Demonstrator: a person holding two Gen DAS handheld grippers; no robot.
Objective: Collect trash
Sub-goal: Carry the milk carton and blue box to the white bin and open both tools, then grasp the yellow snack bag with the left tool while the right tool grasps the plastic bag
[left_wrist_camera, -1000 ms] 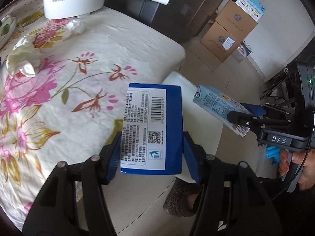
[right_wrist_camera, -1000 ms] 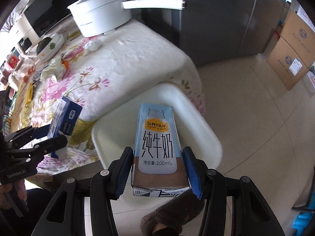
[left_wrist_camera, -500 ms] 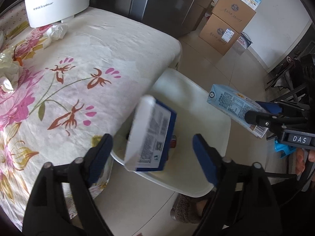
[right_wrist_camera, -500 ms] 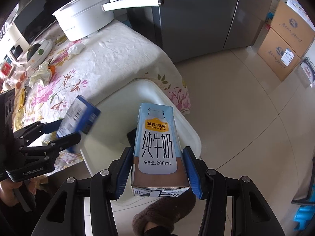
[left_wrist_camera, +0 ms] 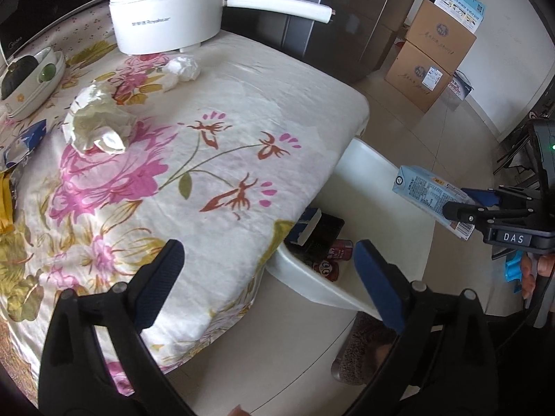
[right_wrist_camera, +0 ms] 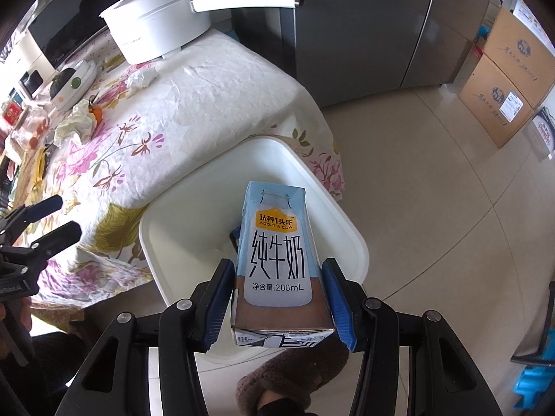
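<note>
My left gripper (left_wrist_camera: 269, 263) is open and empty, over the table edge beside the white bin (left_wrist_camera: 367, 173). The blue carton (left_wrist_camera: 305, 229) lies inside the bin next to red cans (left_wrist_camera: 334, 260). My right gripper (right_wrist_camera: 277, 289) is shut on a light-blue milk carton (right_wrist_camera: 277, 253) and holds it above the white bin (right_wrist_camera: 194, 222). That carton also shows in the left wrist view (left_wrist_camera: 430, 199). Crumpled paper (left_wrist_camera: 97, 126) and a white tissue wad (left_wrist_camera: 182, 69) lie on the floral tablecloth (left_wrist_camera: 225, 111).
A white electric pot (left_wrist_camera: 166, 14) with a long handle stands at the table's back. A bowl stack (left_wrist_camera: 27, 83) sits at the far left. Cardboard boxes (left_wrist_camera: 430, 59) stand on the floor by the grey fridge (right_wrist_camera: 364, 24). A slippered foot (right_wrist_camera: 291, 378) is below the bin.
My left gripper opened and let go of the blue carton, which dropped into the bin. The left gripper then drew back over the table. The right gripper still holds the milk carton.
</note>
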